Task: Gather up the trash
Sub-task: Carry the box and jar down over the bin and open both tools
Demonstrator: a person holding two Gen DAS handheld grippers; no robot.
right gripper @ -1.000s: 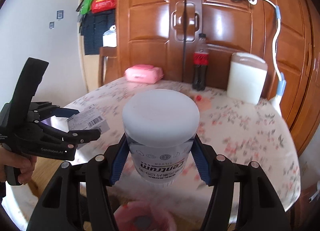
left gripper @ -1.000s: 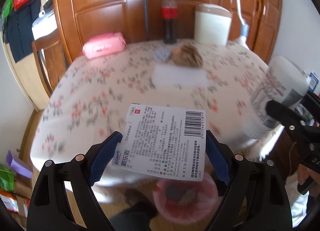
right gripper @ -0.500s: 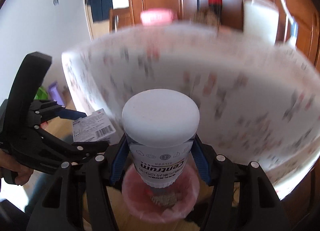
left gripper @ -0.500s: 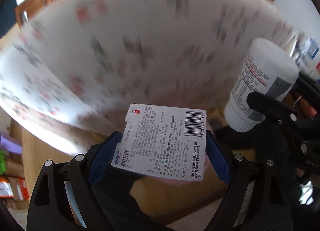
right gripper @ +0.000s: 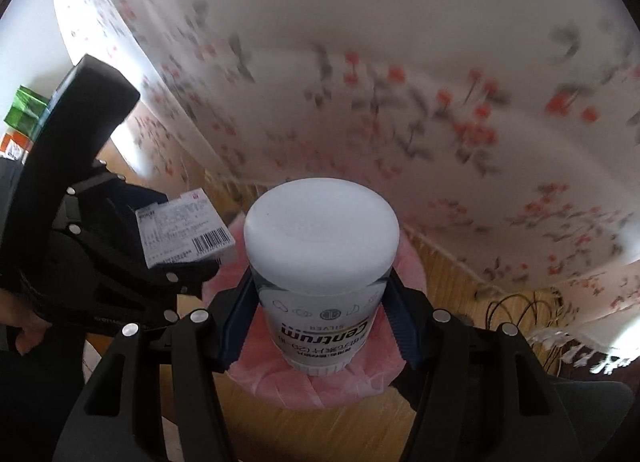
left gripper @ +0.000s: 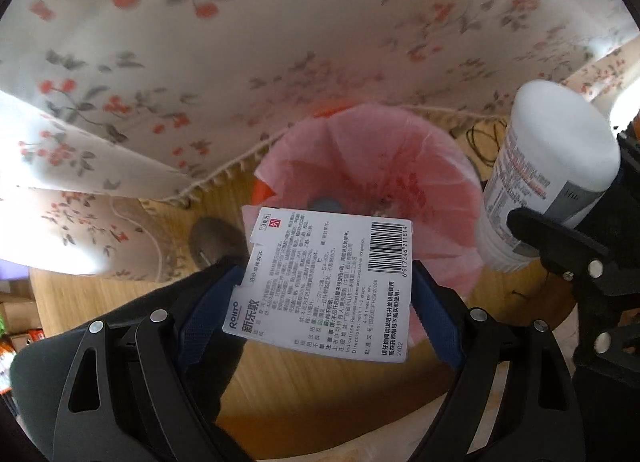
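Trash bin [left gripper: 420, 150] pink-lined, wooden floor [left gripper: 320, 394], floral tablecloth [left gripper: 240, 42] overhanging

Tablecloth [right gripper: 400, 82]: motion-blurred, flower print smeared.
Bin [left gripper: 420, 166]: near rim hidden behind white box [left gripper: 332, 282]; contents too dim to identify.
Bottle [left gripper: 540, 178]: base hidden by black jaws.
Hand [right gripper: 24, 336]: cut off at left edge.
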